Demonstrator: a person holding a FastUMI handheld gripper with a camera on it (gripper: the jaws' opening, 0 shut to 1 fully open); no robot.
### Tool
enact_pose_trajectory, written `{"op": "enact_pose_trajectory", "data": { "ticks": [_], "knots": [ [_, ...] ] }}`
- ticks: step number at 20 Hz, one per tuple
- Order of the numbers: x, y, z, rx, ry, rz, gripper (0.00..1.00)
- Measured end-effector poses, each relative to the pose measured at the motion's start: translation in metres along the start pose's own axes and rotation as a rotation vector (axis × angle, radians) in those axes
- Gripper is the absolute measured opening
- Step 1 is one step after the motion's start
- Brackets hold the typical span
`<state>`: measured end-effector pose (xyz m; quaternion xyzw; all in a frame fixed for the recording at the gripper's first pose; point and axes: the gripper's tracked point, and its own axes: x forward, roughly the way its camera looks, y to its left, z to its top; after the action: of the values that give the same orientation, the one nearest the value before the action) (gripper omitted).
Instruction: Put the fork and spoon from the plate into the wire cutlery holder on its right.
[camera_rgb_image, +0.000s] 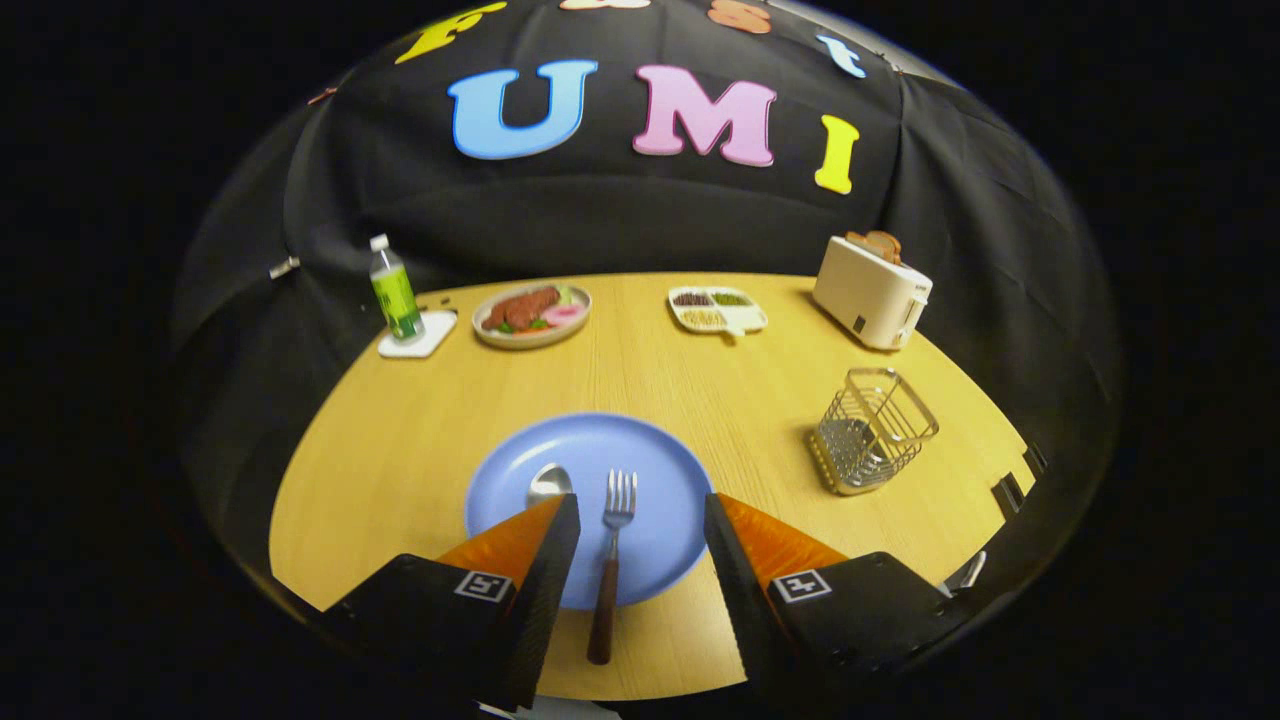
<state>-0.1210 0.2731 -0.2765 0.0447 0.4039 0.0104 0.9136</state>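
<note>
Fork with brown handle, lying on blue plate, tines toward far side, handle end reaching past near rim of plate onto wooden table. Placed between the two fingers of gripper, closer to left finger, not touched by either. Fingers wide apart, nothing held.

Spoon just left of fork on same plate, bowl toward far side, handle hidden behind left finger.

Wire cutlery holder right of plate, well apart from it, beyond right finger, seeming tilted toward plate, nothing seen inside.

Farther on table: white toaster with bread in slots at far right; divided tray with small portions of food near far middle; plate of food to left of that tray; green-labelled bottle with white cap upright on white coaster at far left.

Black cloth wall behind table.
</note>
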Motion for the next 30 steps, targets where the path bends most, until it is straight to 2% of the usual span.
{"op": "enact_pose_trajectory", "data": {
  "ticks": [4,5,7,10,11,14,16,17,19,25,30],
  "knots": [
    [0.025,0.017,-0.036,-0.036,0.136,0.037,0.72],
    [0.029,0.018,-0.040,-0.038,0.161,0.039,0.64],
    [0.034,0.020,-0.049,-0.034,0.208,0.039,0.58],
    [0.044,0.022,-0.056,-0.006,0.254,0.047,0.55],
    [0.045,0.024,-0.058,0.000,0.278,0.055,0.48],
    [0.050,0.025,-0.054,0.021,0.281,0.054,0.39],
    [0.055,0.025,-0.054,0.052,0.291,0.054,0.22],
    [0.054,0.024,-0.052,0.074,0.293,0.046,0.10],
    [0.051,0.019,-0.051,0.073,0.307,0.023,0.06],
    [0.025,-0.020,-0.002,0.011,0.265,-0.028,0.06],
    [-0.005,-0.099,0.049,0.003,0.297,-0.186,0.06]
  ]
}}
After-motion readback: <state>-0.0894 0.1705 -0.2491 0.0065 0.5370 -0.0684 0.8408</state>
